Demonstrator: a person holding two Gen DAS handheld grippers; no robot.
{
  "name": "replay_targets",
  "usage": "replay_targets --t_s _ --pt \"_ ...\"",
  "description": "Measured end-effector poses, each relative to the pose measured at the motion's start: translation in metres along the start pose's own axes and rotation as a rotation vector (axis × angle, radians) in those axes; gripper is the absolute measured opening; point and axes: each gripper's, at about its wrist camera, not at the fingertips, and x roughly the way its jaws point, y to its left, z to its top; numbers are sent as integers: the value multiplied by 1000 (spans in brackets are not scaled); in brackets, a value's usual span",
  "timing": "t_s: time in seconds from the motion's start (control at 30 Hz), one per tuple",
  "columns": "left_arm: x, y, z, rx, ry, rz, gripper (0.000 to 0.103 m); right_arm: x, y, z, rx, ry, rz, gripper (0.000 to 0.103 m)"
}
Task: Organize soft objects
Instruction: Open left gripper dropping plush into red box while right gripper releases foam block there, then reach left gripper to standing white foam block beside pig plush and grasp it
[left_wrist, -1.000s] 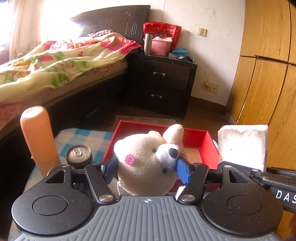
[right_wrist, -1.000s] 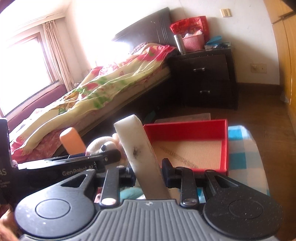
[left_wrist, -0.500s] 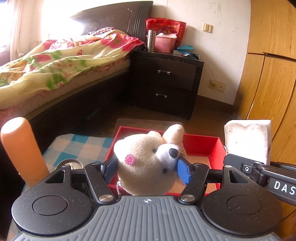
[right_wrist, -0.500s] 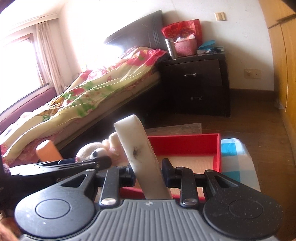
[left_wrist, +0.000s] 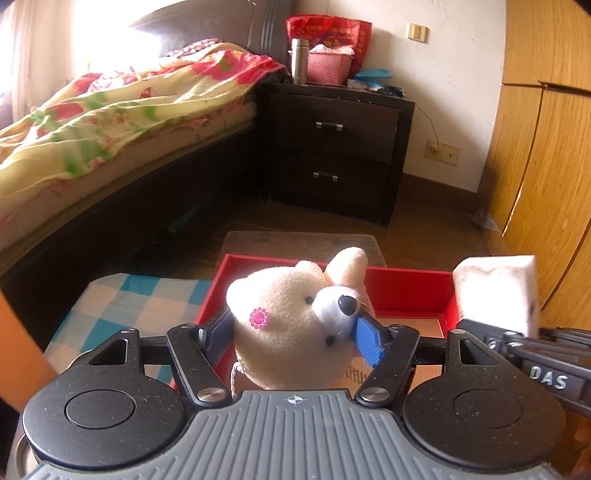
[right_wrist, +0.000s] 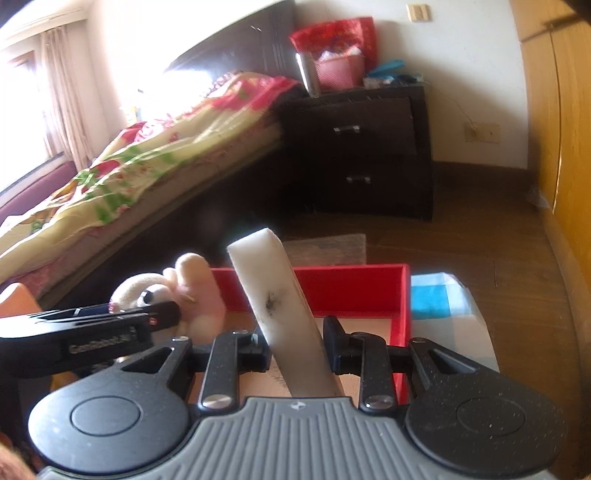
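Note:
My left gripper (left_wrist: 293, 332) is shut on a cream plush toy (left_wrist: 291, 325) with a pink flower, held above the near-left part of the red tray (left_wrist: 406, 291). My right gripper (right_wrist: 295, 349) is shut on a white sponge block (right_wrist: 280, 310) that stands tilted between its jaws, over the red tray (right_wrist: 354, 288). The sponge also shows at the right of the left wrist view (left_wrist: 496, 291). The plush toy and the left gripper show at the left of the right wrist view (right_wrist: 166, 295).
The tray sits on a blue-and-white checked cloth (left_wrist: 140, 306). An orange cylinder (left_wrist: 18, 343) stands at the left edge. Beyond are a bed (left_wrist: 110, 110), a dark nightstand (left_wrist: 332, 155) and wooden wardrobe doors (left_wrist: 546, 147).
Both grippers have moved forward over the red tray with their loads. The orange cylinder has slid to the frame's left edge and the can has dropped out of sight.

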Motion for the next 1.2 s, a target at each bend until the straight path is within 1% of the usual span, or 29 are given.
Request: replay_targets --t_s 0.13,0.23,0.27,0.3,0.33,0.4,0.67,0.83,0.97,1.1,1.2 --pt "11 0 -2 7 27 4 72 15 -7 -7 -4 33 -54 8" --pt "10 -2 -3 15 32 3 76 18 -14 -9 29 39 -68 14" --pt "8 -2 -2 20 29 0 81 16 -16 -8 44 30 -68 26" --pt "6 -2 -2 23 21 2 82 15 -17 -6 52 22 -67 45" --pt "2 -2 -1 22 12 7 82 12 -16 -5 51 15 -72 50" --pt "-3 -1 1 24 4 9 84 5 -15 -3 47 -3 -90 50" --pt "-30 10 0 16 -8 9 88 -23 -9 -7 63 -11 -61 50" --pt "-41 12 -12 26 24 -3 88 -40 -5 -11 66 -13 -49 50" --pt "-53 12 -23 66 45 -26 88 -48 -1 -18 52 5 -50 50" --pt "-62 22 -28 32 68 -58 88 -50 0 -27 79 46 -29 50" --pt "-72 28 -34 35 76 -66 88 -51 4 -36 93 87 -3 50"
